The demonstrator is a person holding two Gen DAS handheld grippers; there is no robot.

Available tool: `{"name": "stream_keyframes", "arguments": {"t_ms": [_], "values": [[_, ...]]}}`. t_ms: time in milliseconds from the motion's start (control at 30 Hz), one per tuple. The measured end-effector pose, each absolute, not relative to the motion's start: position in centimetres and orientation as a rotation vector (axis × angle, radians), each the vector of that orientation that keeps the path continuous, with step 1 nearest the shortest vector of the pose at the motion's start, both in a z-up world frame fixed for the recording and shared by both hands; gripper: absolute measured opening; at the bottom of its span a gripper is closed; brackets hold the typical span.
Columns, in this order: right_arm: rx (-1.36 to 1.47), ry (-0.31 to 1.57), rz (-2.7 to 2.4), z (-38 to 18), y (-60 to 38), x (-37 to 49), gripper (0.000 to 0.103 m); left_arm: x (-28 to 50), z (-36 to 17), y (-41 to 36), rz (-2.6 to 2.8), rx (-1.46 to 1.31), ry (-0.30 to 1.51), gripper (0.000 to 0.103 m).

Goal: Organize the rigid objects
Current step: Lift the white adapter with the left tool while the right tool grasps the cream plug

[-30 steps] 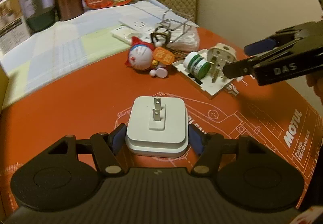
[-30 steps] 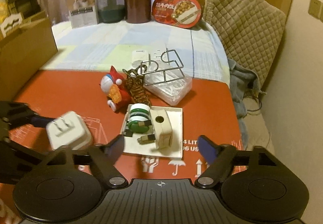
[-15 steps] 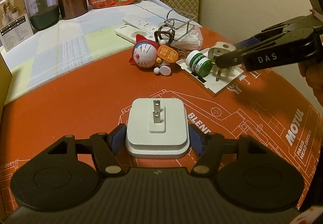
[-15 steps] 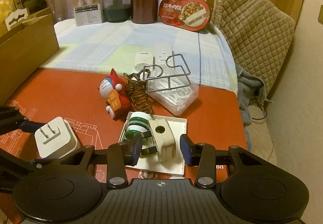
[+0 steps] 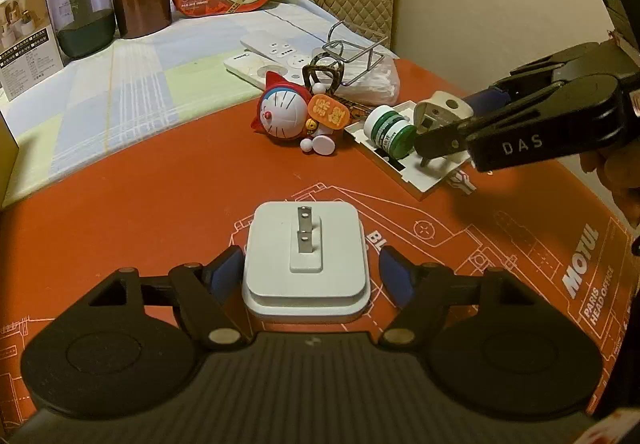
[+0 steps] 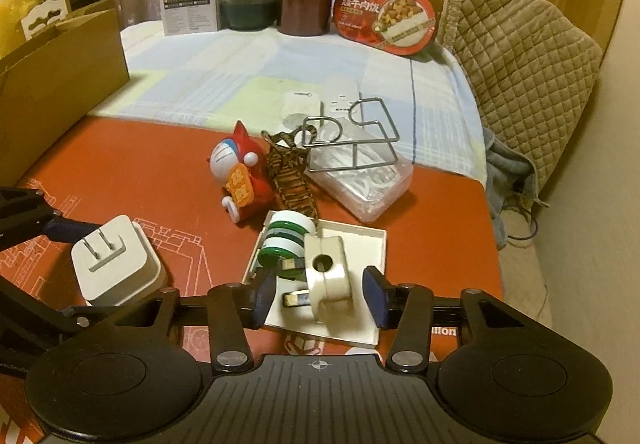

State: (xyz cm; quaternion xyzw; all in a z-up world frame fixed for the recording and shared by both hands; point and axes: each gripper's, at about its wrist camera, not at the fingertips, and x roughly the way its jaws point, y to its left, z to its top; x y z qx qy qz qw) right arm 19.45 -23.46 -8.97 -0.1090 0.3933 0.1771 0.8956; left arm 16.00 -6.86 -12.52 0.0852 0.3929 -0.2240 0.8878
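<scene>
A white square charger (image 5: pixel 306 262) with two prongs up lies on the red mat between the jaws of my left gripper (image 5: pixel 311 272); the jaws stand just off its sides, open. It also shows in the right wrist view (image 6: pixel 114 262). A cream plug adapter (image 6: pixel 326 276) lies on a white tray (image 6: pixel 360 244) beside a green and white bottle (image 6: pixel 286 240). My right gripper (image 6: pixel 319 296) is open around the adapter, with gaps on both sides. In the left wrist view the right gripper (image 5: pixel 448 127) reaches over the tray (image 5: pixel 404 167).
A red Doraemon toy (image 6: pixel 240 179), a striped strap (image 6: pixel 290 179), a wire rack (image 6: pixel 352 139) on a clear plastic box (image 6: pixel 364 183) and white remotes (image 6: pixel 320 103) lie behind the tray. A cardboard box (image 6: pixel 60 83) stands left. Jars and a food pack stand at the back.
My right gripper has come forward and lower over the tray and its jaws have narrowed around the cream adapter. The left gripper and the charger have stayed put.
</scene>
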Motion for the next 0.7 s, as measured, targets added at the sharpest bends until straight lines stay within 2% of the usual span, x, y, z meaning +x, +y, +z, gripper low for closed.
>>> {"name": "stream_keyframes", "arguments": {"t_ms": [233,267,300,333,700], "values": [[-0.233,0.824,0.357,-9.7,-23.2,20.0,0.045,16.3,-12.7,-7.0,-0.453,0.173,0.813,0.070],[-0.234,0.827,0.355,-9.8,-23.2,20.0,0.044,16.3,-12.7,-7.0,-0.453,0.174,0.814,0.070],[-0.236,0.829,0.354,-9.8,-23.2,20.0,0.036,16.4,-12.7,-7.0,-0.451,0.173,0.813,0.067],[-0.237,0.826,0.350,-9.8,-23.2,19.9,0.035,16.3,-12.6,-7.0,-0.448,0.172,0.812,0.062],[-0.200,0.807,0.305,-8.5,-23.4,18.0,0.034,15.4,-11.7,-5.8,-0.412,0.144,0.807,0.060]]}}
